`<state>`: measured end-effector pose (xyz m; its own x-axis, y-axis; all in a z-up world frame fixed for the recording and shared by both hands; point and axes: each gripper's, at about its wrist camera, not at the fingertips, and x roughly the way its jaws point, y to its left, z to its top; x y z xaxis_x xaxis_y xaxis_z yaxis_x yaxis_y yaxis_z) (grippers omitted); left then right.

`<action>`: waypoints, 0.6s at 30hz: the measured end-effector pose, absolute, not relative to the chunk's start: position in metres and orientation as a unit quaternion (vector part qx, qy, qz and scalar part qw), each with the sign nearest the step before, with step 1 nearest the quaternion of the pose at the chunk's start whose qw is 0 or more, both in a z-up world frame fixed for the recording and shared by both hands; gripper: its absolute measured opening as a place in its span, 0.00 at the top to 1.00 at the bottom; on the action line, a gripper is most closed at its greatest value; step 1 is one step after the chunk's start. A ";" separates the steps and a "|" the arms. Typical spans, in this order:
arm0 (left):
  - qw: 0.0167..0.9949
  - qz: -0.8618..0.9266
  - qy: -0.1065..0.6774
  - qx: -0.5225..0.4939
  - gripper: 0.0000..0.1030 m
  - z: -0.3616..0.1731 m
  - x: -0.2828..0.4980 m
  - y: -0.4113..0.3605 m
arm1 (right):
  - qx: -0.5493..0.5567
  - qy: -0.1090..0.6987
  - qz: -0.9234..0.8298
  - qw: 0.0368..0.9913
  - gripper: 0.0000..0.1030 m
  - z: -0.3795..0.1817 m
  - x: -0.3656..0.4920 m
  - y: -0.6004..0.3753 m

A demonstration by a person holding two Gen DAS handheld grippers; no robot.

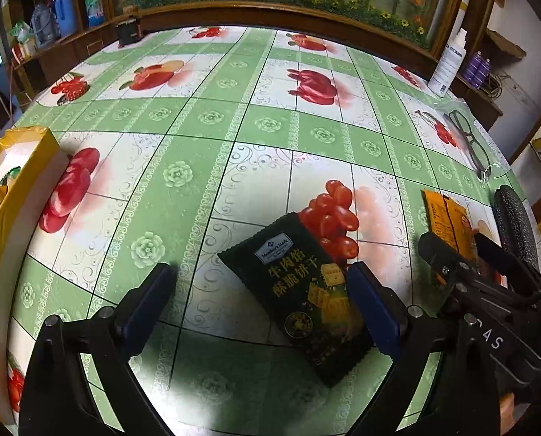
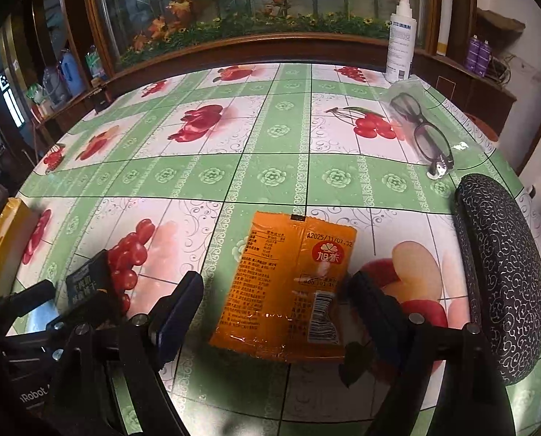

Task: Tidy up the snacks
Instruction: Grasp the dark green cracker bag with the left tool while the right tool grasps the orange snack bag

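1. Left gripper (image 1: 261, 290) spread wide around black packet (image 1: 299, 301) lying flat on table (image 1: 212, 116).
2. Right gripper (image 2: 274, 301) spread around orange packet (image 2: 288, 287).
3. Step: pre-grasp; next, close both, carry toward yellow box (image 1: 12, 167).

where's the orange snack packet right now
The orange snack packet lies flat on the tablecloth between the open fingers of the right gripper, left of the patterned glasses case.

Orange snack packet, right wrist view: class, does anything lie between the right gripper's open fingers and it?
Nothing visible does. The flat orange foil snack packet lies on the tablecloth directly between the right gripper's open fingers.
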<state>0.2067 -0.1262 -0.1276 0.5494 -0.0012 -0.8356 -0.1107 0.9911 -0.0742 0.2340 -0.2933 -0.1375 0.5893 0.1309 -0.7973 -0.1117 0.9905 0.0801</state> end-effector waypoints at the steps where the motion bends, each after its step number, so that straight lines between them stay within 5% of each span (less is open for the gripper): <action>1: 0.881 0.023 0.470 -0.053 0.06 -0.128 0.206 -0.126 | 0.005 0.446 0.068 0.892 0.32 -0.137 0.234 -0.293; 4: 0.883 0.004 0.468 -0.044 0.13 -0.125 0.204 -0.118 | -0.017 0.445 0.063 0.893 0.40 -0.136 0.232 -0.292; 8: 0.882 -0.023 0.468 -0.048 0.50 -0.120 0.199 -0.102 | -0.006 0.440 0.073 0.895 0.44 -0.135 0.229 -0.296; 11: 0.880 -0.038 0.472 -0.050 0.59 -0.118 0.194 -0.090 | 0.007 0.438 0.081 0.895 0.46 -0.135 0.227 -0.299; 12: 0.880 -0.043 0.471 -0.051 0.72 -0.118 0.191 -0.086 | 0.011 0.438 0.084 0.895 0.46 -0.134 0.225 -0.300; 18: 0.876 -0.064 0.473 -0.066 1.00 -0.116 0.171 -0.063 | 0.047 0.434 0.107 0.893 0.50 -0.133 0.218 -0.306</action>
